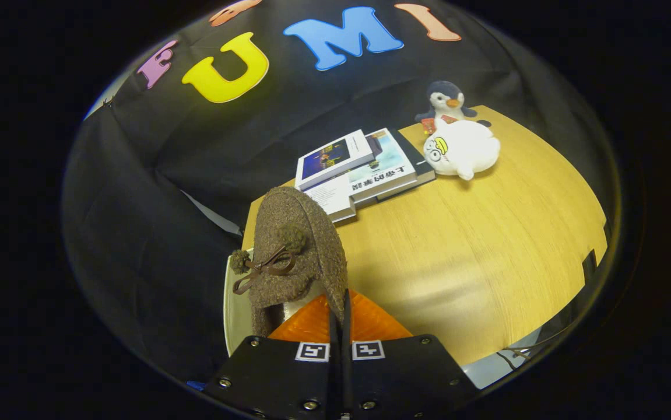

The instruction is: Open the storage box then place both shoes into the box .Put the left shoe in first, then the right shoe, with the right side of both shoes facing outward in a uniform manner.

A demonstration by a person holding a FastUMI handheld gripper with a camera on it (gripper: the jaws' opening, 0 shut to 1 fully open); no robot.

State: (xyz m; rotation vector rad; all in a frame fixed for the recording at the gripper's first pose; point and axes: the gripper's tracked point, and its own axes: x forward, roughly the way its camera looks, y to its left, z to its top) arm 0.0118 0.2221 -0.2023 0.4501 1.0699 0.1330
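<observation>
The gripper [339, 326] has its two fingers pressed close together — only a thin edge of the shoe [297, 251] sits between them, at the rim of its opening. So the fingers are clamped on the shoe, and it hangs lifted in front of them, toe pointing away and up, just left of the finger line. It is a brown fuzzy shoe with a thin brown bow [265, 269] and two little pompoms on its top.

Under the shoe and left of the fingers, a pale edge of the box [231, 303] peeks out — its inside cannot be made out. Ahead and to the right spreads the wooden table [475, 256]. Beyond the shoe, well apart from the fingers, lies a stack of books [364, 169], fanned a little. Right of the books rests a white plush [462, 149], and just behind it stands a penguin toy [446, 100], touching or nearly so.
</observation>
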